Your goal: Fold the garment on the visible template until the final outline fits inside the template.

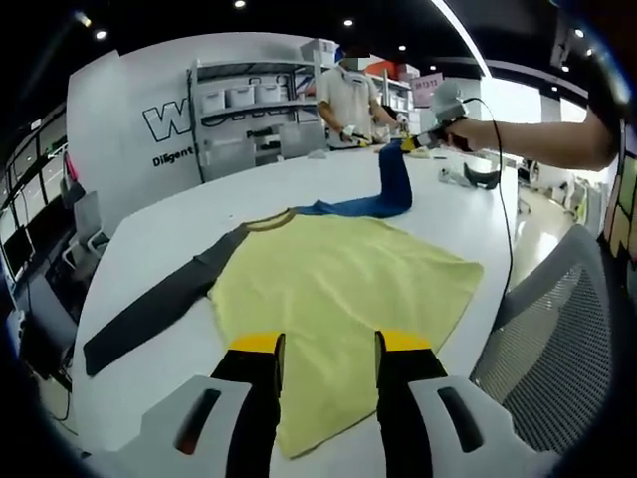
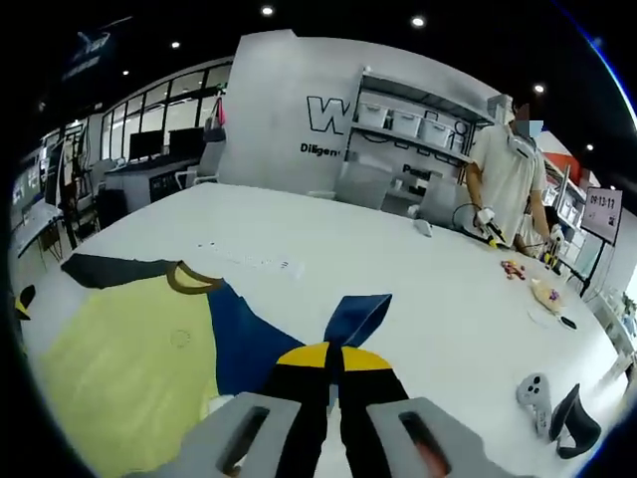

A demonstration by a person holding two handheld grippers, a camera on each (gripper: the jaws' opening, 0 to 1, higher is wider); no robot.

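Note:
A yellow shirt (image 1: 338,289) lies flat on the white table (image 1: 159,239), brown collar (image 1: 271,221) toward the far side. Its dark grey sleeve (image 1: 159,309) stretches out to the left. The blue sleeve (image 1: 393,184) rises off the table, its cuff pinched in my right gripper (image 1: 430,134), which a person's arm holds out from the right. In the right gripper view that gripper (image 2: 333,357) is shut on the blue sleeve (image 2: 353,317), with the yellow body (image 2: 129,373) at lower left. My left gripper (image 1: 329,344) stands open over the shirt's near hem.
A person in a white shirt (image 1: 348,95) works at the table's far end, in front of shelves with bins (image 1: 244,95). A mesh chair (image 1: 557,339) stands by the table's right edge. A black-and-grey device (image 2: 555,406) and small items (image 2: 542,294) lie on the right.

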